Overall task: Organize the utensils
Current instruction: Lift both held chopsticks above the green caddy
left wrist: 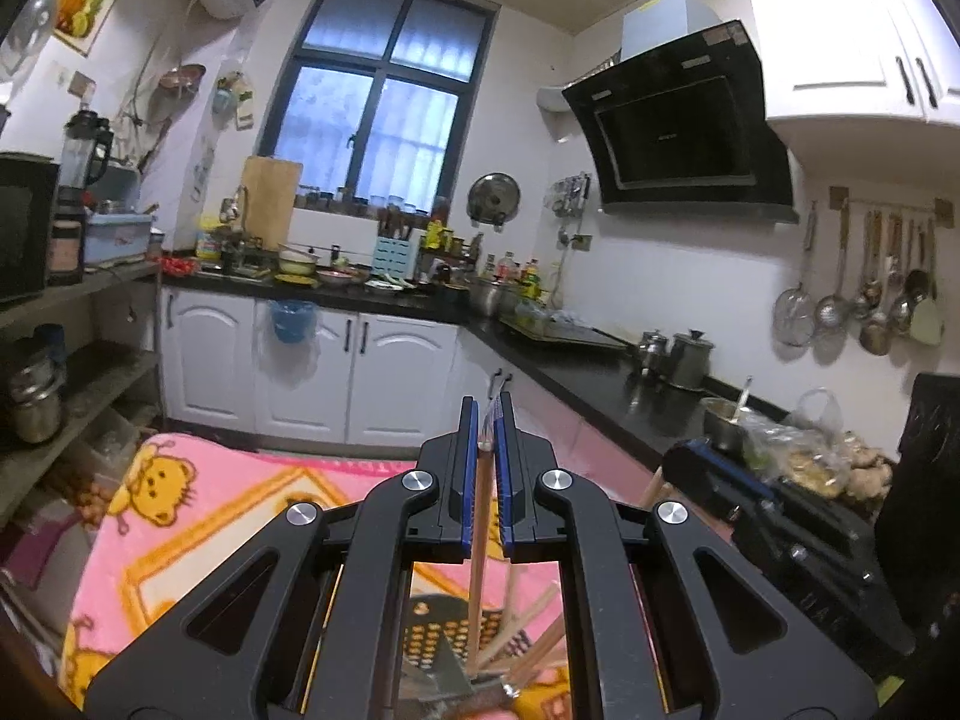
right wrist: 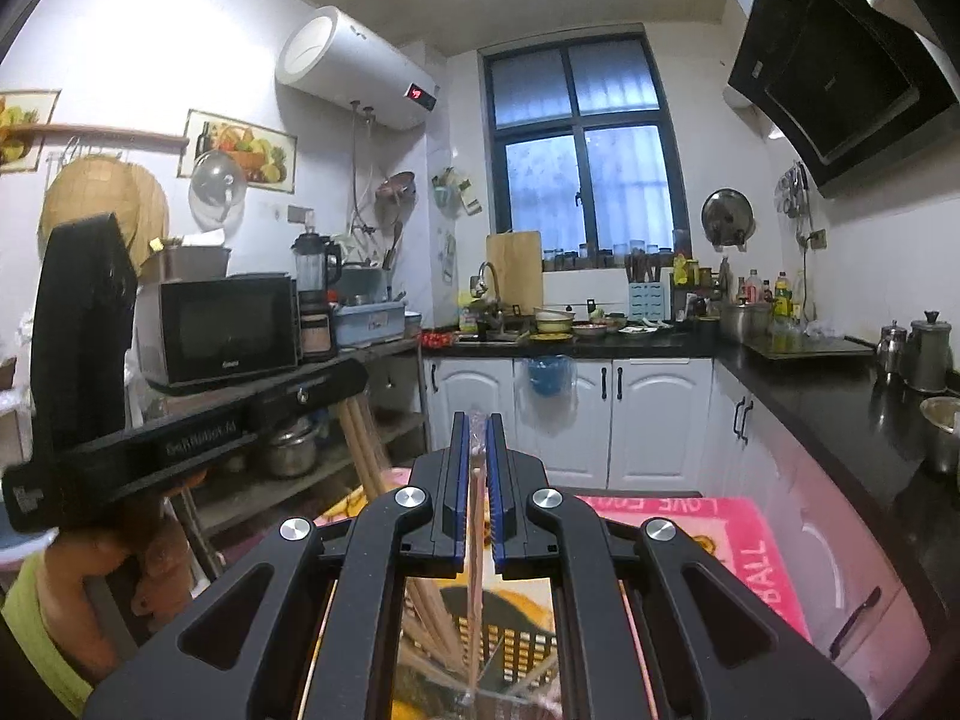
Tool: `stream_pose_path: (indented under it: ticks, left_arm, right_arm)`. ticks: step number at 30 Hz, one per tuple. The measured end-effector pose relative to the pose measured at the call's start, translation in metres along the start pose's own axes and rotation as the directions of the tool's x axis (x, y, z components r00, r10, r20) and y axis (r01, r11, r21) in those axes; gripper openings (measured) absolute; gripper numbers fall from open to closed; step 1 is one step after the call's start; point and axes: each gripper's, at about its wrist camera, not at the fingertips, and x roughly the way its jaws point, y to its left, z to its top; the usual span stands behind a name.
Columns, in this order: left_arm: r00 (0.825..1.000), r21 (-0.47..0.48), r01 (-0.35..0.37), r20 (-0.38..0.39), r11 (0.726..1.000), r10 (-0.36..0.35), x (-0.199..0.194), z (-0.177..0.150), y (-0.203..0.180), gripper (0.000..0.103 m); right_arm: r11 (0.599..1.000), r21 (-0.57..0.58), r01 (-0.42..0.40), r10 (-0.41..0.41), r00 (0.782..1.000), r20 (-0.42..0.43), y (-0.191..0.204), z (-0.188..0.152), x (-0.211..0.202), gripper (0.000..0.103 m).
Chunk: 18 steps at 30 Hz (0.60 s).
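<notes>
My left gripper (left wrist: 488, 405) is shut on a wooden chopstick (left wrist: 480, 546) that hangs down toward a perforated utensil holder (left wrist: 432, 630) below, where several more chopsticks (left wrist: 528, 642) lean. My right gripper (right wrist: 478, 420) is shut on another chopstick (right wrist: 476, 588), which hangs over the same holder (right wrist: 516, 642) with a bundle of chopsticks (right wrist: 420, 612) in it. The right gripper's body shows at the right of the left wrist view (left wrist: 774, 510); the left gripper's body shows at the left of the right wrist view (right wrist: 180, 438). Both grippers are raised, pointing across the kitchen.
A pink cartoon cloth (left wrist: 180, 516) covers the table under the holder. Black counter (left wrist: 600, 378) with pots runs along the right; white cabinets (left wrist: 300, 372) stand ahead. A shelf with a microwave (right wrist: 222, 330) stands left.
</notes>
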Motion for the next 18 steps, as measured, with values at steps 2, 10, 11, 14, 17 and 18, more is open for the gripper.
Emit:
stream_pose_path:
  ticks: [2,10,11,14,17,18]
  left_arm:
    - [1.000,0.004,-0.019,-0.010,1.000,0.019,0.009,-0.004,0.002,0.003]
    - [0.998,0.008,-0.046,-0.035,0.999,0.046,0.032,-0.030,0.006,0.003]
    - [0.998,0.015,-0.050,-0.039,0.999,0.051,0.034,-0.034,0.005,0.003]
    - [0.997,0.018,-0.045,-0.064,0.999,0.046,0.042,-0.043,0.005,0.003]
    - [0.994,0.022,-0.045,-0.096,0.999,0.047,0.051,-0.053,0.007,0.003]
    - [0.993,0.022,-0.044,-0.111,0.999,0.047,0.054,-0.057,0.008,0.003]
  right_arm:
    - [1.000,-0.001,0.004,-0.004,1.000,-0.002,-0.004,-0.001,0.010,0.006]
    - [0.999,0.009,0.039,-0.038,0.998,-0.055,-0.013,-0.029,0.045,0.006]
    - [0.999,0.011,0.041,-0.040,0.997,-0.063,-0.014,-0.033,0.049,0.006]
    - [0.999,0.012,0.045,-0.044,0.995,-0.084,-0.015,-0.047,0.058,0.006]
    - [0.999,0.018,0.052,-0.049,0.993,-0.109,-0.017,-0.060,0.064,0.006]
    - [0.998,0.022,0.053,-0.050,0.992,-0.118,-0.017,-0.063,0.065,0.006]
